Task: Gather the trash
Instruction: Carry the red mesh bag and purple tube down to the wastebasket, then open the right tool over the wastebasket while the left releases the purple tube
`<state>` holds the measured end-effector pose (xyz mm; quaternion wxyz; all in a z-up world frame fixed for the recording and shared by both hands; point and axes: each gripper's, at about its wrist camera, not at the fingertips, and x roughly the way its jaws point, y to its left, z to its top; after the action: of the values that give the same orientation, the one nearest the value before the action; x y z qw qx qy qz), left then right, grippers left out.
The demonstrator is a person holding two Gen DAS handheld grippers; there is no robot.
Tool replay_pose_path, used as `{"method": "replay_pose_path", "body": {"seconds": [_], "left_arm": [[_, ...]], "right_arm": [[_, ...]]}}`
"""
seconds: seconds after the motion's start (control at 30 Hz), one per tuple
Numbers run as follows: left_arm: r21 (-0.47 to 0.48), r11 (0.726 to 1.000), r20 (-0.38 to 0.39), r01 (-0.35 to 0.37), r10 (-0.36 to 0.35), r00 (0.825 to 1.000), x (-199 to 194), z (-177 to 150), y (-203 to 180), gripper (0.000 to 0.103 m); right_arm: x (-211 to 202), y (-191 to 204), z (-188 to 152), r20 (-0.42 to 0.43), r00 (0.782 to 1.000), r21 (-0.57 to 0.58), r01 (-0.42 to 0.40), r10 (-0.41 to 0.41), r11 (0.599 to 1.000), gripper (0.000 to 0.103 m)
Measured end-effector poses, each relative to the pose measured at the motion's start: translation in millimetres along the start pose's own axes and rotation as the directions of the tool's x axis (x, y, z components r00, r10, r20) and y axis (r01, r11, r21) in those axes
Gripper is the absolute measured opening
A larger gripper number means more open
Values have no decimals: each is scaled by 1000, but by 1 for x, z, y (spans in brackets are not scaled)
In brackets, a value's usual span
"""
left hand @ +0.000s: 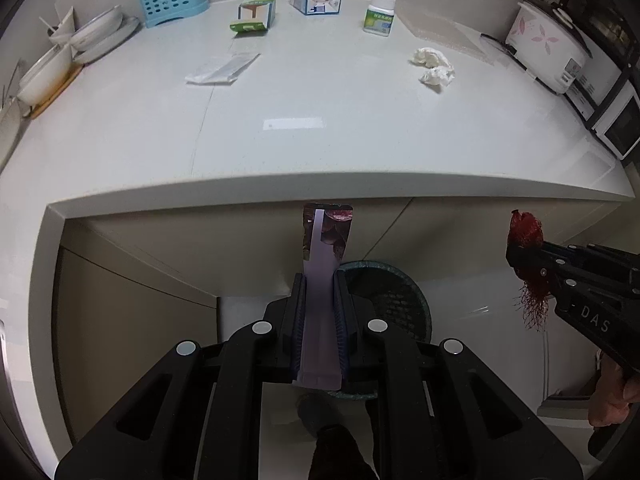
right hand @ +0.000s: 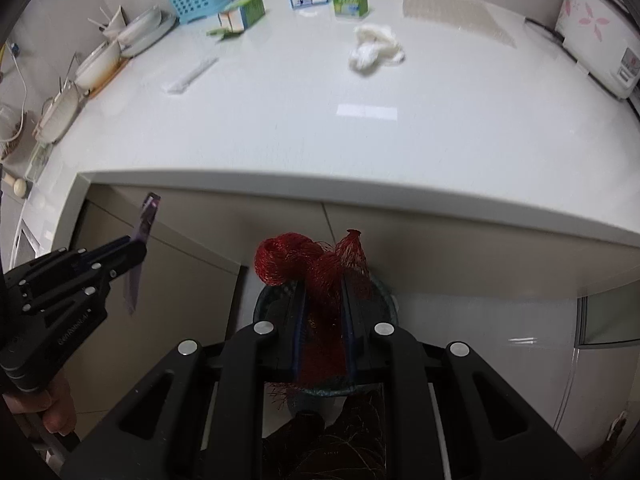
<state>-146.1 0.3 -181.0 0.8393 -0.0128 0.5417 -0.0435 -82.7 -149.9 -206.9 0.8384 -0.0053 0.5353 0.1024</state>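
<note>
**Desk:** Left wrist view, what's the frame?

**Photographer:** The left gripper point(left hand: 320, 280), below the countertop point(left hand: 320, 128) edge, is clamped on a purple snack wrapper point(left hand: 323, 248). Its long axis runs along the fingers, torn end pointing to 12 o'clock. The trash bin point(left hand: 394, 300) sits just past the tips, at 1 o'clock.

**Desk:** And the right wrist view?

**Photographer:** The right gripper point(right hand: 323, 292) is pinched on a bunched red mesh bag point(right hand: 312, 268), with the bin directly beneath and loose ends spilling toward 12. Crumpled tissues point(right hand: 374, 50) remain on the counter.

**Desk:** Best handling?

**Photographer:** Probably centre each piece over the bin's mouth before releasing; the mesh may snag on the pads.
</note>
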Motion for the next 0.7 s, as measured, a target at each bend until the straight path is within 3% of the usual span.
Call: {"method": "replay_pose_path", "body": {"seconds": [0.57,0.7], "left_arm": [[-88,996,-107,-21,12,994,49,-46,32,13],[-84,996,-112,-25,16,994,50,-46,33,13]], "right_arm": [[92,25,-40,-173,984,-40,22,-29,999,15],[102,26,-44,-199,980,-44,23,-31,999,22]]}}
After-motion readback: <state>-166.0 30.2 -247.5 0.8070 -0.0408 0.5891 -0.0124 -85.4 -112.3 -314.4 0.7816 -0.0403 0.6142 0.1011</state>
